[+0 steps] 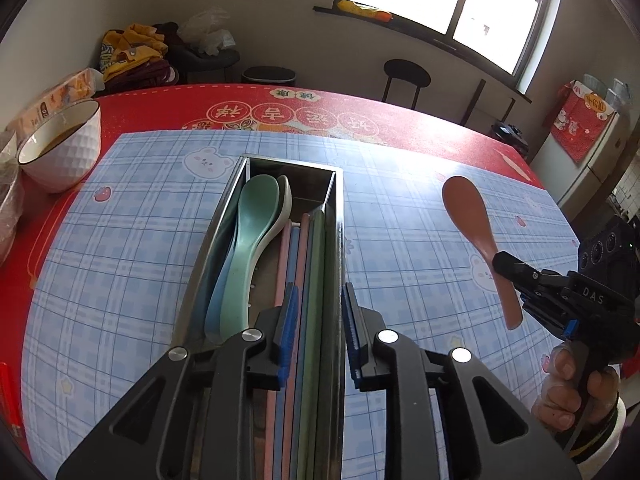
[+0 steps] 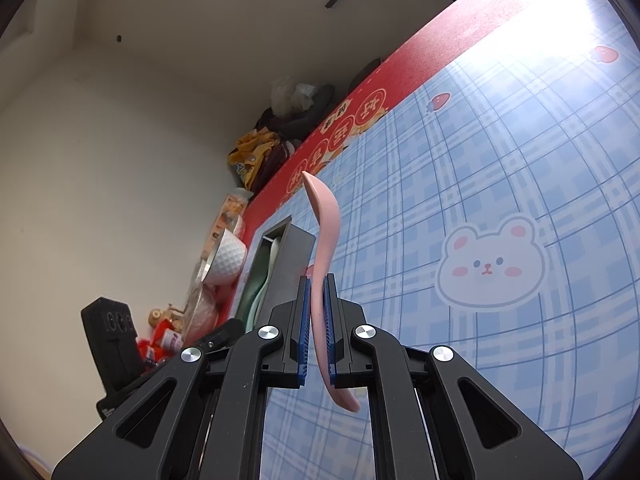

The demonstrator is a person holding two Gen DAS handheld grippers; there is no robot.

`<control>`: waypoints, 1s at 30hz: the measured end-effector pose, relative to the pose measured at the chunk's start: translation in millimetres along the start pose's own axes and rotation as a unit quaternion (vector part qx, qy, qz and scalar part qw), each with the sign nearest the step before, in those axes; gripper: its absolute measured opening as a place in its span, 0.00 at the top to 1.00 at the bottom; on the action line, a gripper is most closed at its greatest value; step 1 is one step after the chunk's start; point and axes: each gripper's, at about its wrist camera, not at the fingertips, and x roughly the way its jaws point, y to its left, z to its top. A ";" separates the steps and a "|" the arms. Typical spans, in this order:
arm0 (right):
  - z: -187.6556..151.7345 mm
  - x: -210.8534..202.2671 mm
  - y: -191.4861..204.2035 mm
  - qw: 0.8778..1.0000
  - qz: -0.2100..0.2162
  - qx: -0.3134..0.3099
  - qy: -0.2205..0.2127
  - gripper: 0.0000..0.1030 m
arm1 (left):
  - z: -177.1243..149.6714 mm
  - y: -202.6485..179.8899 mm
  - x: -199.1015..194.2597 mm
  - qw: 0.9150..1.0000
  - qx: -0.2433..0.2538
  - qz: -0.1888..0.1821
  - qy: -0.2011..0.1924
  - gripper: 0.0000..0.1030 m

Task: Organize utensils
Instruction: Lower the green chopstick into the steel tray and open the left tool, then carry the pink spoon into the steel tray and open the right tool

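Observation:
A long steel utensil box [image 1: 338, 240] lies on the blue checked mat. It holds a green spoon [image 1: 250, 236], a white spoon [image 1: 286, 200], a blue spoon [image 1: 218, 304] and several coloured chopsticks [image 1: 308, 264]. My left gripper [image 1: 318, 322] straddles the box's right wall near its near end, jaws slightly apart; grip unclear. My right gripper [image 2: 316, 316] is shut on the handle of a pink spoon [image 2: 326, 224] and holds it above the mat, right of the box [image 2: 294, 256]. The pink spoon also shows in the left wrist view [image 1: 468, 208].
A white dimpled bowl [image 1: 66, 148] stands at the mat's far left, next to a plastic-wrapped item [image 1: 8, 196]. The red tablecloth [image 1: 420, 120] borders the mat. A stool [image 1: 406, 76], clothes [image 1: 128, 52] and a window are behind the table.

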 end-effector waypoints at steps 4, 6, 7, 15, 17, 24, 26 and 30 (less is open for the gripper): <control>-3.1 5.6 1.1 1.000 0.008 0.006 0.007 0.93 | -25.5 -1.3 -32.4 0.998 0.030 0.003 -0.059 0.65; -5.7 9.4 2.5 1.000 0.011 0.006 0.012 0.93 | -37.3 0.6 -44.2 0.994 0.053 0.028 -0.087 0.60; -7.2 11.1 4.4 1.000 0.010 0.001 0.013 0.93 | -43.4 3.2 -49.0 0.993 0.061 0.034 -0.100 0.59; -10.2 16.1 11.7 1.000 0.007 -0.011 0.005 0.93 | -74.5 26.3 -70.1 0.978 0.104 0.085 -0.160 0.15; -9.6 17.4 9.9 1.000 0.004 0.004 0.001 0.93 | -77.0 31.1 -72.3 0.976 0.105 0.095 -0.164 0.09; -22.8 33.8 32.9 1.000 -0.005 0.022 0.014 0.93 | -78.0 50.1 -74.1 0.979 0.059 0.097 -0.170 0.06; -26.3 42.0 43.7 0.999 -0.010 0.026 0.020 0.93 | -78.5 56.2 -77.7 0.979 0.041 0.097 -0.176 0.06; -31.1 59.3 70.1 0.999 -0.022 0.026 0.033 0.93 | -80.1 64.6 -83.9 0.976 0.010 0.113 -0.187 0.06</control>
